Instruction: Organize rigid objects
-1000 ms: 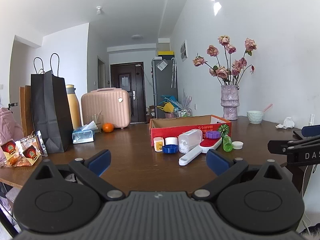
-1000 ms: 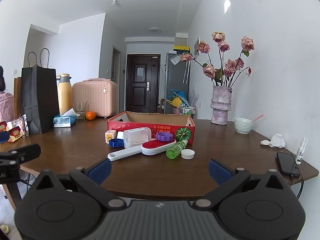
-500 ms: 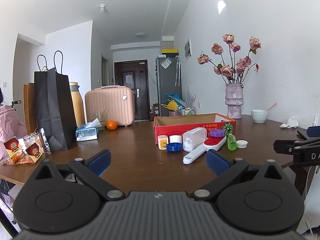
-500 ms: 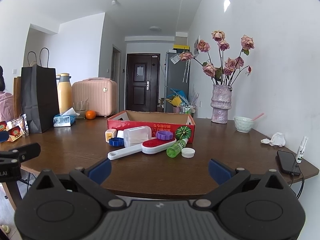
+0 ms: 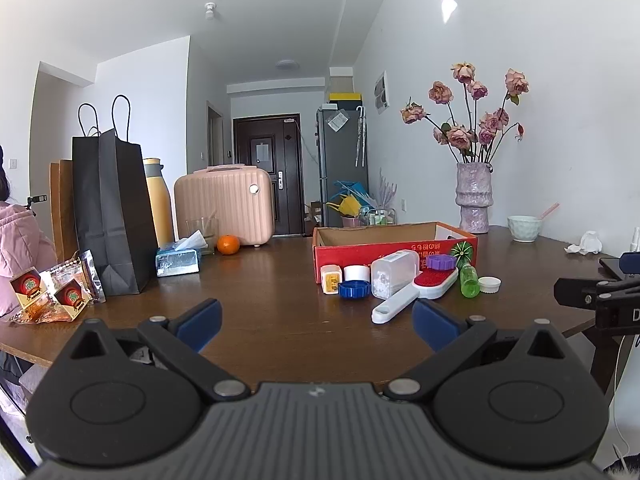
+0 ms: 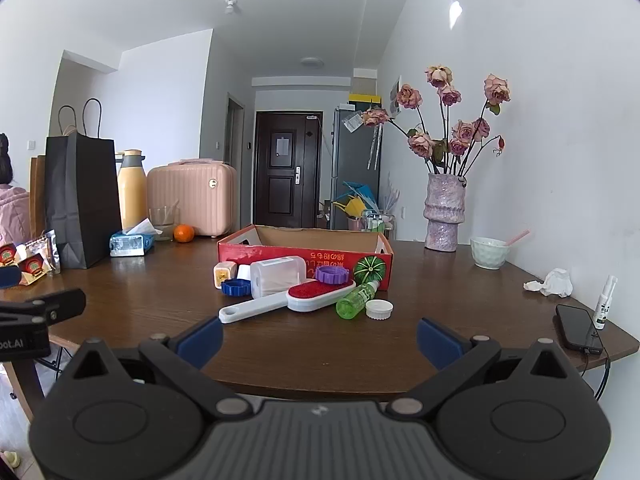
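A red cardboard box [image 6: 372,258] [image 5: 360,250] stands open on the brown table. In front of it lie a white brush with a red pad [image 6: 304,298] [image 5: 416,290], a clear plastic container [image 6: 276,276], a green bottle [image 6: 354,300], a white cap [image 6: 379,309], a blue cap [image 6: 236,288], a purple cap [image 6: 335,273] and a small yellow-white item [image 6: 222,274]. My left gripper [image 5: 316,322] and right gripper [image 6: 318,340] are both open and empty, held near the table's front edge, short of the objects.
A black paper bag [image 5: 112,216], snack packets [image 5: 52,292], tissue pack [image 5: 178,258], orange [image 5: 228,245] and pink case [image 5: 224,204] stand at the left. A vase of roses [image 6: 445,212], bowl [image 6: 490,252], crumpled tissue [image 6: 552,282], spray bottle [image 6: 604,302] and phone [image 6: 578,328] are at the right.
The left gripper's view has shifted slightly, with the scene sitting a little further right and lower. The right gripper has barely moved. Both stay open.
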Tool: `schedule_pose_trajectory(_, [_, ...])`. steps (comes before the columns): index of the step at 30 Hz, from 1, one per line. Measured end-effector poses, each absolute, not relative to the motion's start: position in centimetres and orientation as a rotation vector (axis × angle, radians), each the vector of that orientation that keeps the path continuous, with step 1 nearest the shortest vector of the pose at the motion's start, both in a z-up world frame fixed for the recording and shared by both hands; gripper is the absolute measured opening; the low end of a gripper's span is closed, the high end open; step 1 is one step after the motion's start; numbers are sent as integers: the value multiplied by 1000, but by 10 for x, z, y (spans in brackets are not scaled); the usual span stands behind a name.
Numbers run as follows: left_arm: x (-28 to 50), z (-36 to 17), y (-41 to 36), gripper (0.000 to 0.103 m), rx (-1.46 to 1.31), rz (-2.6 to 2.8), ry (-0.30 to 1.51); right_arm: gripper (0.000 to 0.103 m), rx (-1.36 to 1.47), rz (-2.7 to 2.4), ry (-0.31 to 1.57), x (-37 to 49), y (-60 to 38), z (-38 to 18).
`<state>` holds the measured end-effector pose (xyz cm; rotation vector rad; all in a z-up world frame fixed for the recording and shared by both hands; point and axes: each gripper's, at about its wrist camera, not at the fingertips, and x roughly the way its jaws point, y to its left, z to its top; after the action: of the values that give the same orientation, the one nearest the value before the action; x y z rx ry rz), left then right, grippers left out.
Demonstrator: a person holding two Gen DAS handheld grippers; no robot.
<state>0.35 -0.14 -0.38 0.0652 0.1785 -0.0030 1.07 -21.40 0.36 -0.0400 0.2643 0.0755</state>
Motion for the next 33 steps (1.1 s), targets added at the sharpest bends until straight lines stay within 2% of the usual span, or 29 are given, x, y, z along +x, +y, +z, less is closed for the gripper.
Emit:
schedule_pose_trajectory(11, [6, -6, -4, 103, 67, -9, 195, 103, -34, 75, 270, 11, -213, 2])
schedule_pose_trajectory(21, [19, -22, -10, 103, 85, -37, 222, 103, -19, 73, 278, 17, -212, -27])
schedule_pose_trajectory(27, [41, -30, -17, 103, 76, -46, 289, 103, -23, 94, 234, 21, -213, -31])
schedule_pose_trajectory(33, [71, -36, -14, 103, 33, -2, 340, 103, 8, 95, 266, 45, -226, -37])
